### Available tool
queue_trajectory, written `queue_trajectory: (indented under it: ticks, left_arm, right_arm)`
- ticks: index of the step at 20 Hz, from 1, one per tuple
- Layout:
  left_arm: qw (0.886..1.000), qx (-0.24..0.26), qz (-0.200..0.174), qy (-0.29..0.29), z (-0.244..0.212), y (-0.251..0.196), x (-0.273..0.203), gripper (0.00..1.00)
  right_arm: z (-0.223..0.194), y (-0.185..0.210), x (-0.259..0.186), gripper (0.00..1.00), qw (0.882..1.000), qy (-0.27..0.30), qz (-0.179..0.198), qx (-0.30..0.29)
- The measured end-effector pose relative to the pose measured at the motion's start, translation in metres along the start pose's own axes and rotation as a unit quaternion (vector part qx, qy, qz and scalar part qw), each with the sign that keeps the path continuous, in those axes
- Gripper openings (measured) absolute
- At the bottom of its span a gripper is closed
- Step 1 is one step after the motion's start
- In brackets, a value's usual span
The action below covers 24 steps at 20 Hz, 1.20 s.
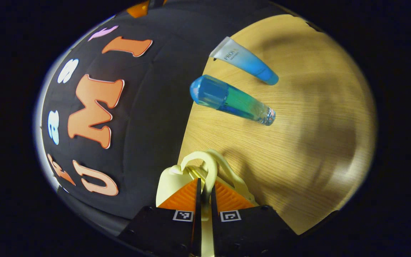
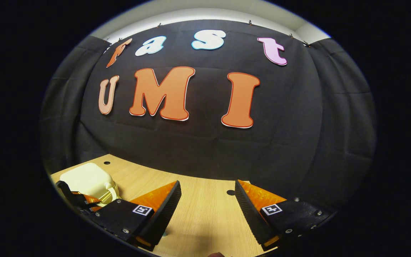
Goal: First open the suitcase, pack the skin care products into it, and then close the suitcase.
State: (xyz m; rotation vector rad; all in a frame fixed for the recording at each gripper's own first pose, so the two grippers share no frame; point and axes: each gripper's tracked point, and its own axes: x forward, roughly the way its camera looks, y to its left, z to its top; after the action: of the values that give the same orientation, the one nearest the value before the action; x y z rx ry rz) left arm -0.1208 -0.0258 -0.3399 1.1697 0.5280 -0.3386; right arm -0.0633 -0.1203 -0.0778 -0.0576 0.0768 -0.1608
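Two skin care products are lying on the wooden surface (image 1: pixel 298 142) in the left gripper view: one tube (image 1: pixel 244 61), pale at its flat end and shading to blue at its cap, and one clear blue-green bottle (image 1: pixel 232 100) with a rounded blue cap. They are lying side by side, near each other but apart, both slanting the same way, with the tube farther from the camera.

One suitcase (image 1: pixel 177 178) is showing, small and cream-coloured. In the left gripper view it is sitting right at the left tongs (image 1: pixel 205 194), whose two fingers are drawn nearly together and pinching the looped cream handle (image 1: pixel 205 167) between them. In the right gripper view the same suitcase (image 2: pixel 87 180) is resting at the far left of the surface, with the left tongs (image 2: pixel 84 200) reaching in against its handle side.

The right tongs (image 2: pixel 207 203) are standing wide open, gripping nothing, with bare wood between the fingers.

The surface is light wood with a fine grain, and three small dark round holes are dotting it in the right gripper view. Black cloth is hanging behind it as the booth's wall (image 2: pixel 205 142), and a pale strip of ceiling is showing above the cloth.
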Motion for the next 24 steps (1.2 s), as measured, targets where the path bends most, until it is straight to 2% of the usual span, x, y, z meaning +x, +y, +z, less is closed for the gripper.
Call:
queue_trajectory:
  ticks: [3, 5, 8, 10, 13, 17, 21, 24]
  left_arm:
    - [0.997, -0.076, -0.012, 0.005, 0.001, 0.004, -0.001, 0.13]
    - [0.993, -0.115, -0.003, 0.007, 0.003, 0.025, -0.006, 0.12]
    - [0.981, -0.193, 0.008, 0.010, 0.001, 0.060, -0.018, 0.11]
    - [0.971, -0.237, 0.033, 0.008, 0.000, 0.092, -0.023, 0.11]
    - [0.960, -0.271, 0.072, 0.008, -0.013, 0.121, -0.035, 0.08]
    - [0.934, -0.343, 0.102, 0.001, -0.021, 0.140, -0.042, 0.07]
    - [0.913, -0.382, 0.142, 0.001, -0.035, 0.149, -0.043, 0.07]
    - [0.902, -0.398, 0.164, 0.016, -0.045, 0.147, -0.042, 0.08]
  right_arm:
    - [-0.002, 0.001, 0.004, 0.96, 1.000, 0.002, 0.007, -0.002]
    - [-0.002, 0.003, 0.006, 0.95, 1.000, 0.002, 0.017, -0.002]
    - [-0.002, 0.012, 0.011, 0.96, 0.999, 0.001, 0.038, -0.001]
    - [-0.002, 0.024, 0.015, 0.96, 0.998, 0.001, 0.059, 0.001]
    - [0.003, 0.045, 0.021, 0.96, 0.997, -0.001, 0.079, 0.002]
    - [0.017, 0.072, 0.024, 0.95, 0.996, -0.011, 0.090, -0.013]
    - [0.022, 0.107, 0.026, 0.95, 0.995, -0.006, 0.095, -0.012]
    - [0.032, 0.131, 0.026, 0.96, 0.996, -0.013, 0.092, -0.008]
